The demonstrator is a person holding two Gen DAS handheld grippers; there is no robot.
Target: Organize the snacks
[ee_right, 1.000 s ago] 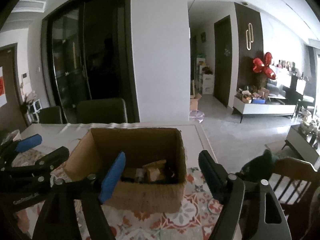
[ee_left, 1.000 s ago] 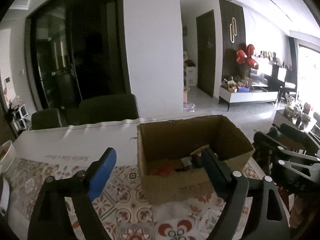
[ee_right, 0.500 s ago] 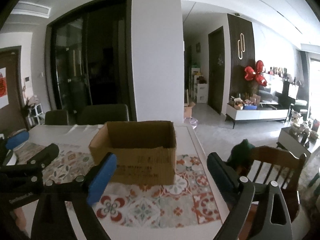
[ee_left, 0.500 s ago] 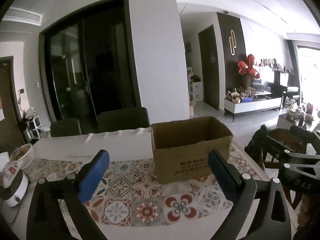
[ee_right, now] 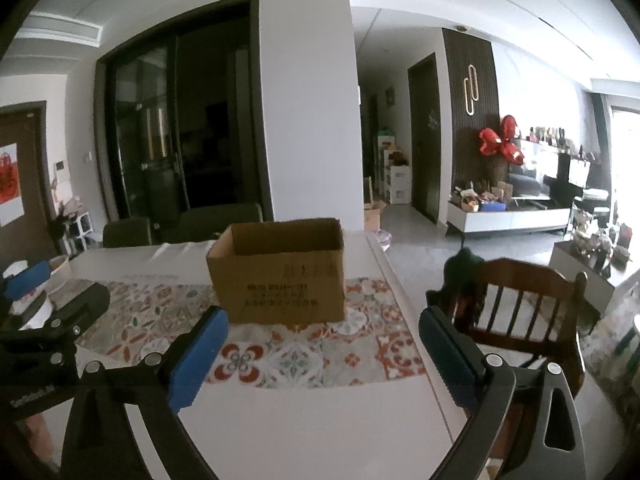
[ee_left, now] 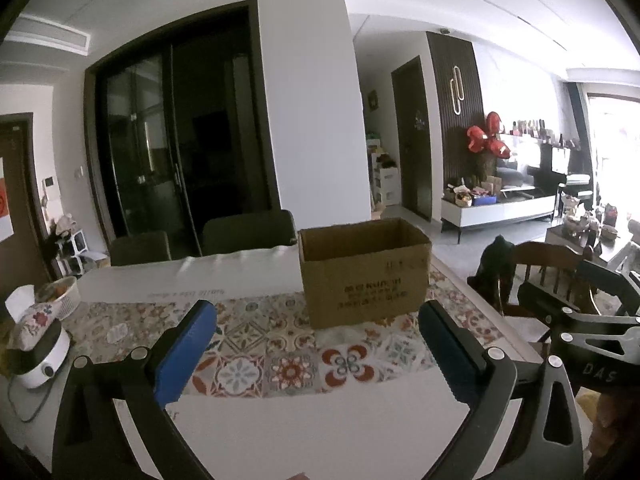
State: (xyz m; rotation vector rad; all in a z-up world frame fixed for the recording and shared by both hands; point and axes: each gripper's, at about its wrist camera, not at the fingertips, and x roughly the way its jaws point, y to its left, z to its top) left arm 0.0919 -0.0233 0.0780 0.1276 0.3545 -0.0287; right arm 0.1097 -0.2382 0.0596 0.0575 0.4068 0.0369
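Left tongs (ee_left: 318, 334): jaws wide apart, nothing between the blue pads (ee_left: 186, 350); they hang over the bare white near edge of the table (ee_left: 320, 432), tilted slightly downward
Right tongs (ee_right: 322, 340): jaws still opening, nothing between them; just beside the left pair, same slight downward tilt
Ahead of both: the patterned runner (ee_left: 288, 360), then the cardboard box (ee_left: 362, 270), well apart from the fingertips, upright with its flaps open
Snacks: none visible on the table; any in the box are hidden by its near wall, so I cannot tell how full it is
Step in hand: both hands free and clear of the box, likely between items or finished
Next move calls for: finding a loose snack outside these views, or stopping
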